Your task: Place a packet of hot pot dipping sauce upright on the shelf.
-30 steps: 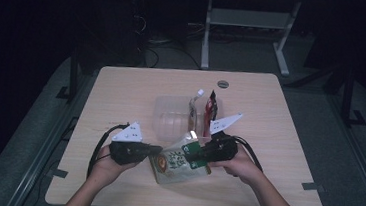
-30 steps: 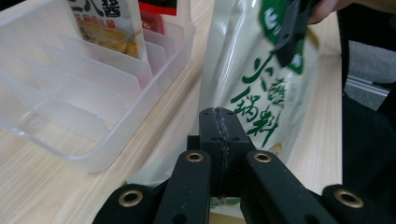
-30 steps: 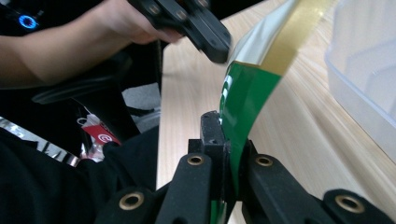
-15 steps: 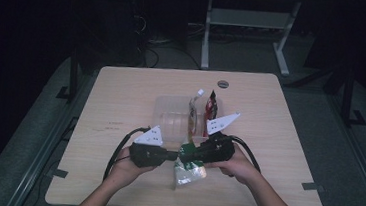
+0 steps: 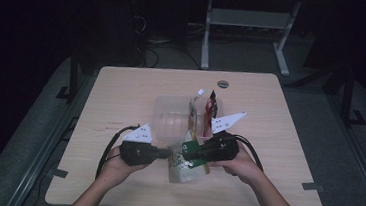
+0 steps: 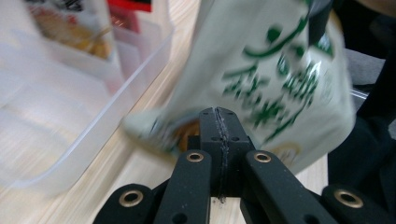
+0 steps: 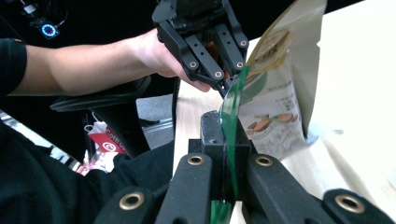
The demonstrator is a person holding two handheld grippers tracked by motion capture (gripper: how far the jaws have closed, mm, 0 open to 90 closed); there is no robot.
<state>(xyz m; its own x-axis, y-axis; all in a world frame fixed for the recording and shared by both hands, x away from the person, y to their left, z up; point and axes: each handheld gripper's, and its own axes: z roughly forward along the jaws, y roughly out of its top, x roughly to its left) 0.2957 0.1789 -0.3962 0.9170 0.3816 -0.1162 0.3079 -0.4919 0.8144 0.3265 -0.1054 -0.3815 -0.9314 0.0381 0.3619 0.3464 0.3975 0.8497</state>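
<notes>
A cream snack pouch (image 5: 184, 159) printed with green lettering and a nut picture (image 7: 271, 122) is held upright above the table's near middle, at six o'clock from the clear bin. Its green top edge is pinched; its lower corner is clamped.

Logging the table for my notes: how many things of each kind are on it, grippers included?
Grippers: 2, left gripper and right gripper
Snack pouches: 3, green-and-white pouch, pale pouch, red pouch
Clear plastic bin: 1
Total: 6
</notes>
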